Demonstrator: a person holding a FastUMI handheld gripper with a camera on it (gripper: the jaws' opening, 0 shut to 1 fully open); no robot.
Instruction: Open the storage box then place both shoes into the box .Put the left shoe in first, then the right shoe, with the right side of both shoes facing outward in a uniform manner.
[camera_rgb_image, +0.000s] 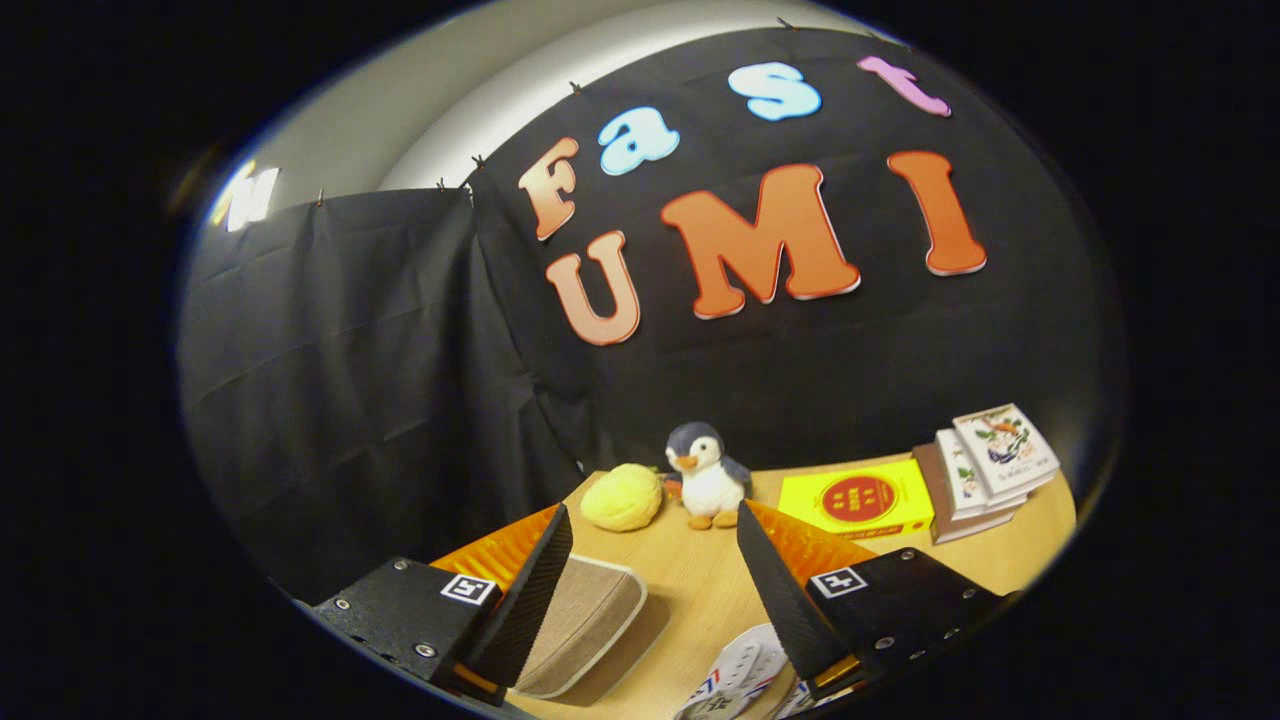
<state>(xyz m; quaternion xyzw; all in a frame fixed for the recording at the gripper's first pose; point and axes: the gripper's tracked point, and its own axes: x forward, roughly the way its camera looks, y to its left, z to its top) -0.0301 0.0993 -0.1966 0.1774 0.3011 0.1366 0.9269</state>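
The gripper (655, 590) hangs above the worktop (700, 580), fingers apart and empty. At lower centre a beige box (585, 625) lies just beside the left finger; a white shoe (735, 675) peeks beside the right one (partly hidden). Likely step: opening the box, which calls for descending onto its lid.

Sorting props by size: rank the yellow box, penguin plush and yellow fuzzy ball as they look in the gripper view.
1. Flat yellow box
2. Grey-and-white penguin plush
3. Yellow fuzzy ball, only slightly smaller than the plush.
All three lie beyond the open gripper.
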